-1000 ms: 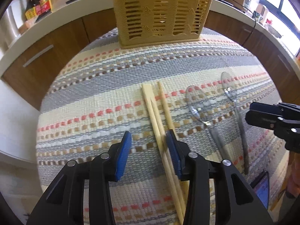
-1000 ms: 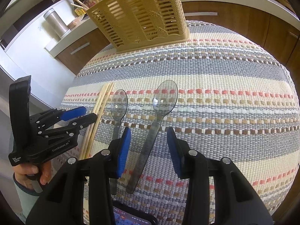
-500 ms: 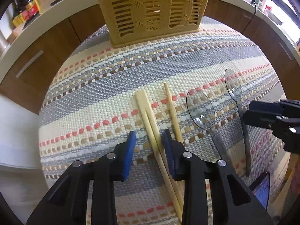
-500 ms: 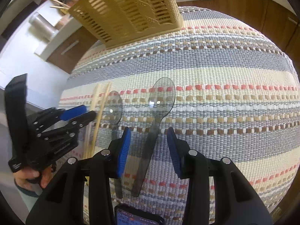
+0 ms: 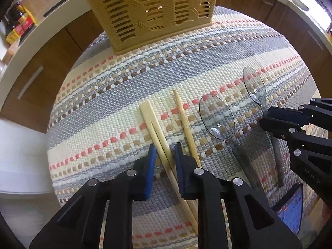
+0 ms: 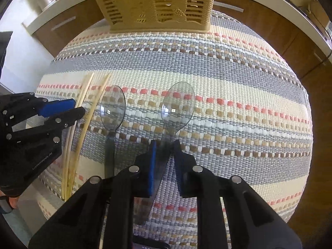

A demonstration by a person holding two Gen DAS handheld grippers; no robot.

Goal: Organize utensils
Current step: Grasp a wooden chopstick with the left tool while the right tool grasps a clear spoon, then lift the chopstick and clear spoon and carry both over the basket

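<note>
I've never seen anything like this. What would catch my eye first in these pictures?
Probably the two black hand-held grippers with blue pads, low over a striped woven mat. The left gripper is closing around a joined pair of wooden chopsticks, and the right gripper is closing around the handle of a clear plastic spoon, with a second clear spoon beside it. At the mat's far edge stands a tan slatted utensil basket.
</note>
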